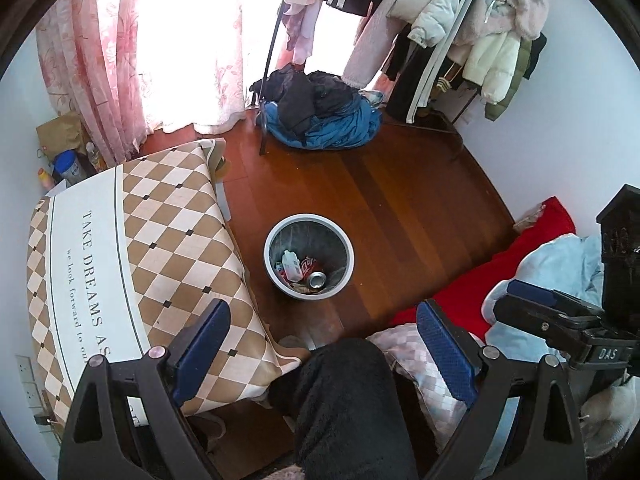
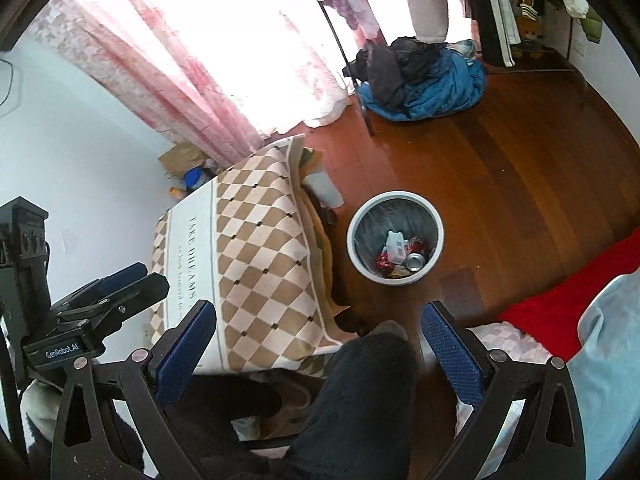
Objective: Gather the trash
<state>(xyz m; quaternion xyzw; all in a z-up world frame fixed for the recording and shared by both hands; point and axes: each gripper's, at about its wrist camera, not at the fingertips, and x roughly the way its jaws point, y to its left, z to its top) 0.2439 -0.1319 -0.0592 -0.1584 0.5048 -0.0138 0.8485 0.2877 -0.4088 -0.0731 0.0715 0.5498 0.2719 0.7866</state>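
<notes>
The round white plastic waste bin with a grey liner (image 1: 309, 258) stands on the red-brown wooden floor (image 1: 400, 200), just beside the near corner of the desk covered in a tan-and-cream diamond-check cloth (image 1: 160, 240). It already holds trash: a crushed drink can (image 1: 317, 279), a white carton and red wrappers. No loose litter shows on the floor or desk, so the collecting looks close to finished. The left claw (image 1: 324, 348) hangs wide open over the person's dark-trousered knee, gripping nothing; the right claw (image 2: 318, 344) is likewise spread wide and empty. Pink curtains, a heap of blue and black clothing and hanging coats fill the room's far side; a red blanket lies on the right.
</notes>
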